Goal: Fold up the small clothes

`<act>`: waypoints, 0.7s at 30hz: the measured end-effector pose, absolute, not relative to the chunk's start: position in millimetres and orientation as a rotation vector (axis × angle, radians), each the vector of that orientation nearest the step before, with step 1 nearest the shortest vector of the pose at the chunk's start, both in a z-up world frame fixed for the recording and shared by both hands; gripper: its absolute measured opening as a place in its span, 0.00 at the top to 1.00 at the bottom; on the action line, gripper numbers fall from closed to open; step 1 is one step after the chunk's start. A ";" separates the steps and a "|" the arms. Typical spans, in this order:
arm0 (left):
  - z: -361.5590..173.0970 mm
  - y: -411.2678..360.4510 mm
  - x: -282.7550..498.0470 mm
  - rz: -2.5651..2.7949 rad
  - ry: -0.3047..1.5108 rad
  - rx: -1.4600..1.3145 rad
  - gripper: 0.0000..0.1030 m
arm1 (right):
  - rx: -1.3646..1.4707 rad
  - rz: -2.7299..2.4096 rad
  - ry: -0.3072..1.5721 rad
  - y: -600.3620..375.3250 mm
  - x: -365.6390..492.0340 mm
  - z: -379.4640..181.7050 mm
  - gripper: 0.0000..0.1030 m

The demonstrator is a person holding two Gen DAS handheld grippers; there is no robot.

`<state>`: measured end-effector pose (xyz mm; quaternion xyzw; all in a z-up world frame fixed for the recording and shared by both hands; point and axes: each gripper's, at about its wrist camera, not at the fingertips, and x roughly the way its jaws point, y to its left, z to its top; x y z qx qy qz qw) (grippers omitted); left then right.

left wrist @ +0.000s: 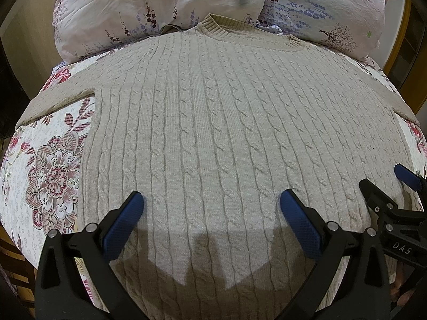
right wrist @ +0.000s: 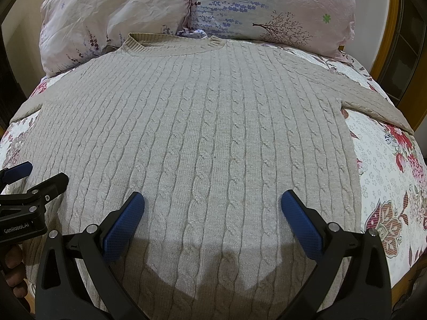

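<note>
A beige cable-knit sweater (left wrist: 213, 122) lies flat and spread out on the bed, collar at the far end by the pillows, sleeves stretched to both sides. It also fills the right wrist view (right wrist: 208, 133). My left gripper (left wrist: 212, 202) is open and empty, hovering over the sweater's lower left part. My right gripper (right wrist: 212, 202) is open and empty over the lower right part. The right gripper also shows at the right edge of the left wrist view (left wrist: 384, 186), and the left gripper at the left edge of the right wrist view (right wrist: 34, 176).
The floral bedsheet (left wrist: 50, 176) shows on both sides of the sweater (right wrist: 389, 186). Two floral pillows (left wrist: 149, 8) (right wrist: 267, 8) lie behind the collar. A wooden frame (right wrist: 392, 40) stands at the far right.
</note>
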<state>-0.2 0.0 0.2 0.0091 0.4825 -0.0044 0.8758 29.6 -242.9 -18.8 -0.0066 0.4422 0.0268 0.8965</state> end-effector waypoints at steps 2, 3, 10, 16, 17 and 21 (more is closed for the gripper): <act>0.2 0.0 -0.1 -0.009 1.007 0.019 0.02 | -0.014 0.056 0.916 -242.9 29.6 -18.8 0.01; 0.2 0.0 -0.1 -0.009 1.007 0.019 0.02 | -0.014 0.056 0.916 -242.9 29.6 -18.8 0.01; 0.2 0.0 0.1 -0.013 1.011 0.021 0.02 | -0.016 0.061 0.949 -240.8 33.0 -25.9 0.01; 1.5 0.7 2.5 -0.013 1.017 0.021 0.02 | -0.022 0.067 0.971 -240.0 31.3 -25.7 0.01; 1.7 -0.4 3.1 -0.014 1.014 0.023 0.02 | -0.024 0.077 0.970 -240.8 32.3 -24.3 0.01; 1.8 1.6 2.9 -0.044 1.022 0.029 0.02 | 0.077 0.106 0.945 -274.3 37.9 -6.2 0.02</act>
